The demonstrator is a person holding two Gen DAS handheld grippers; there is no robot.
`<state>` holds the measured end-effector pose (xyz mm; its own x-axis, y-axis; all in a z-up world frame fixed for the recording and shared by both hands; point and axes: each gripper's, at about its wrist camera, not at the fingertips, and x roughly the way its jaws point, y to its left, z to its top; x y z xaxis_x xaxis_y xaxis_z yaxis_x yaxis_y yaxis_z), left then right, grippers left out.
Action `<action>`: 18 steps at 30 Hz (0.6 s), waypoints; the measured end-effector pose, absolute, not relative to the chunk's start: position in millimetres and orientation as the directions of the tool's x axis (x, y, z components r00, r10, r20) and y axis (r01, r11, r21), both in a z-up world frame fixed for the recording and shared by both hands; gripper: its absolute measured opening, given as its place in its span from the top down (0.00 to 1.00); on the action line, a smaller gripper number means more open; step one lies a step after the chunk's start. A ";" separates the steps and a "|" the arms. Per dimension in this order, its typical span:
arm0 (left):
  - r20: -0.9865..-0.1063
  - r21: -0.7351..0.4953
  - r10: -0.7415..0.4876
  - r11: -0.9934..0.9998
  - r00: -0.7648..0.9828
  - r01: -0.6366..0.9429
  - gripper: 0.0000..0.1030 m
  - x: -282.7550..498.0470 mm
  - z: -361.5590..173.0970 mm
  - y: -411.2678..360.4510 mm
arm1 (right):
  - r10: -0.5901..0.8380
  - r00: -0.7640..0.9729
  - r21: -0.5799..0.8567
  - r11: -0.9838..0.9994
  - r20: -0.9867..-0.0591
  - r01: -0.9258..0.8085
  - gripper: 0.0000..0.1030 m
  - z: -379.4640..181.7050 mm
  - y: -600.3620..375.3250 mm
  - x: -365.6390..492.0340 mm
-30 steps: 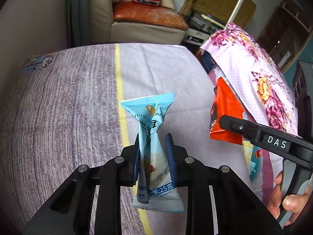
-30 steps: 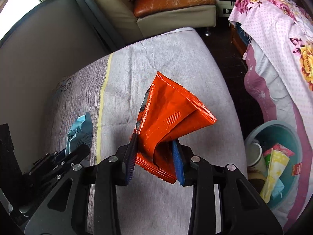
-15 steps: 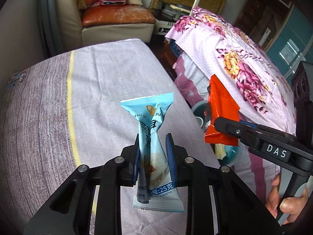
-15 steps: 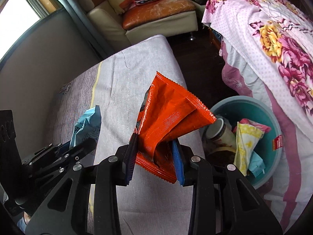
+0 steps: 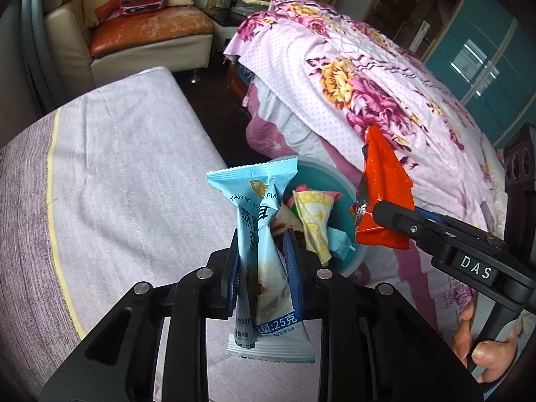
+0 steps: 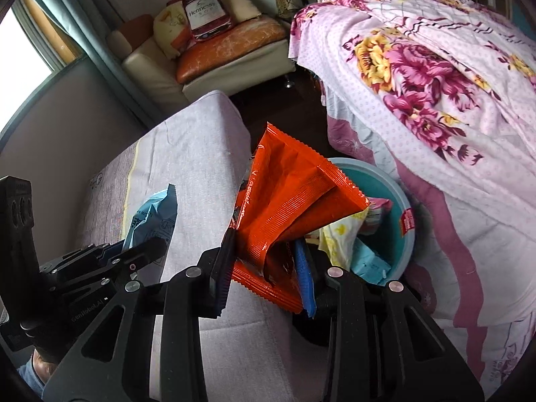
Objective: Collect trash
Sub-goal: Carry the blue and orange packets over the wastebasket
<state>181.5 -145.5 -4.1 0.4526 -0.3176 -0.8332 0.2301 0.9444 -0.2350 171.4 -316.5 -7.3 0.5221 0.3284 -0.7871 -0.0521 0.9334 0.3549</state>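
My left gripper (image 5: 263, 268) is shut on a light blue snack wrapper (image 5: 259, 227) that stands upright between its blue pads. My right gripper (image 6: 266, 261) is shut on a crumpled orange wrapper (image 6: 288, 207). In the left wrist view the orange wrapper (image 5: 383, 201) hangs at the right, over the far rim of a teal bin (image 5: 326, 174). The teal bin (image 6: 400, 201) stands on the floor between the two beds and holds several wrappers, one of them yellow (image 5: 315, 217). Both wrappers hang near the bin's mouth. In the right wrist view the blue wrapper (image 6: 152, 217) shows at the left.
A lilac-covered mattress (image 5: 110, 181) lies at the left, its edge next to the bin. A bed with a pink floral quilt (image 5: 368, 93) rises at the right. A cream sofa (image 5: 140, 40) with an orange cushion stands at the back. A hand (image 5: 485, 345) grips the right tool's handle.
Both grippers have swung right, off the mattress toward the bin, each with its wrapper still held. The bin has come into view below and beyond them.
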 end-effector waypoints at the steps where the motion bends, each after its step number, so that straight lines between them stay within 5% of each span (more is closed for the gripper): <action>1: -0.833 -0.237 -0.322 0.943 0.451 0.235 0.76 182.4 -4.2 -151.3 | 0.323 0.525 0.353 0.934 -0.787 -0.046 0.69 -7.6 -322.0 170.1; 18: -0.840 -0.267 -0.369 0.919 0.398 0.289 0.76 214.9 -28.6 -214.4 | 0.267 0.527 0.341 0.939 -0.807 0.046 0.68 -22.6 -383.5 178.7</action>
